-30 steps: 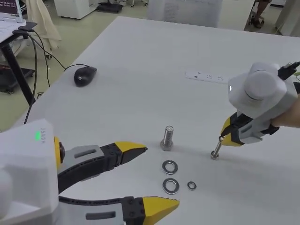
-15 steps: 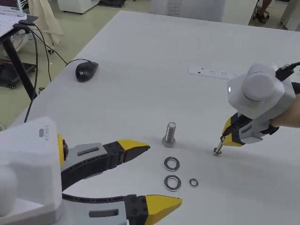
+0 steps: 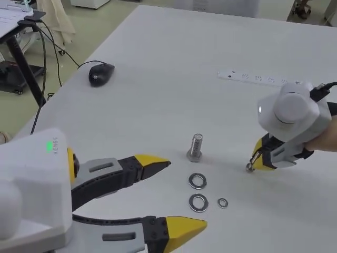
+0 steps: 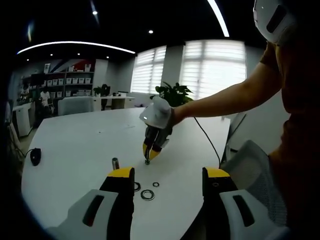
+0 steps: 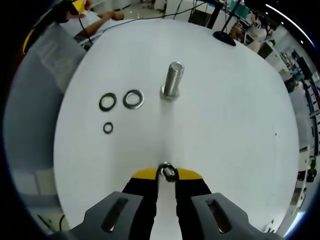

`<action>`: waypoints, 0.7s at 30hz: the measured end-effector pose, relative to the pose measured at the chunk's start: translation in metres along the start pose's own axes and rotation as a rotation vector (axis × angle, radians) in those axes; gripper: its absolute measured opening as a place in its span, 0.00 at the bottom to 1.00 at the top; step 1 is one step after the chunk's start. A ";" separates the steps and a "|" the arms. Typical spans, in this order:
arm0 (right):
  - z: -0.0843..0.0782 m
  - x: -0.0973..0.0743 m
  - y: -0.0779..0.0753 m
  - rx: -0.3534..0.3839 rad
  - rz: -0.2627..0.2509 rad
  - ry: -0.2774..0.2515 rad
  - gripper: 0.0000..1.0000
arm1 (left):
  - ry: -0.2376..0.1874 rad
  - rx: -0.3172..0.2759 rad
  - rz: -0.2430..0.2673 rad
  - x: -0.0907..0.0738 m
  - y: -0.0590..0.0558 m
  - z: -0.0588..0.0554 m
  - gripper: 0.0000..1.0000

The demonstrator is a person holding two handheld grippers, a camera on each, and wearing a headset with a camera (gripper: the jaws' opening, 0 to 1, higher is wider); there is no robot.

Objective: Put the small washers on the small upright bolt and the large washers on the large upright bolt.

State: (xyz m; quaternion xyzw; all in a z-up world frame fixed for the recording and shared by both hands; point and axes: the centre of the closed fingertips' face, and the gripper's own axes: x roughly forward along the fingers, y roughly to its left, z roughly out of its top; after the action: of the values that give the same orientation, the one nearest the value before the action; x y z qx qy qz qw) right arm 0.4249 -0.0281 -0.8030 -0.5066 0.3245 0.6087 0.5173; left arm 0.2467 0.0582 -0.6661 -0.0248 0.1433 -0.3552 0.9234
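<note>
The right gripper (image 5: 166,176) has its fingers (image 5: 145,187) drawn narrow onto the small bolt (image 5: 167,172), pinching it near its top. I judge this grip is meant to steady the thin bolt upright on the worktop (image 3: 158,95) so that washers can drop over it. Whether a washer already sits on it I cannot tell. Straight ahead of those fingers stands the large bolt (image 5: 172,80), upright on its head and touched by nothing. Beside it, off to the fingers' left, the washers lie flat and loose: a large washer (image 5: 133,98), a second large washer (image 5: 107,102) just next to it, and one small washer (image 5: 108,128) a little nearer the fingertips. The left gripper (image 3: 185,195) hangs with its fingers (image 3: 152,162) spread wide and holding nothing. The washers lie just past its tips, so it seems placed to pick one up. That makes two bolts, two large washers and one small washer. Well beyond both grippers lie a mouse (image 3: 101,74) and a power strip (image 3: 253,78).
</note>
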 end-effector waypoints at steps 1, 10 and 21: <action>-0.001 0.001 0.001 -0.008 -0.001 0.000 0.13 | 0.001 0.000 0.001 0.000 0.001 0.000 0.54; -0.005 0.007 0.000 -0.011 -0.001 -0.002 0.14 | 0.004 -0.005 -0.002 0.002 0.003 -0.002 0.54; -0.005 -0.001 0.000 0.003 -0.014 -0.010 0.18 | 0.010 0.005 -0.011 0.003 0.004 -0.001 0.53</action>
State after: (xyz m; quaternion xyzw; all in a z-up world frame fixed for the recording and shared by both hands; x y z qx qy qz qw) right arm 0.4260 -0.0330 -0.8035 -0.5049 0.3193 0.6071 0.5240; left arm 0.2510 0.0589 -0.6682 -0.0214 0.1471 -0.3607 0.9208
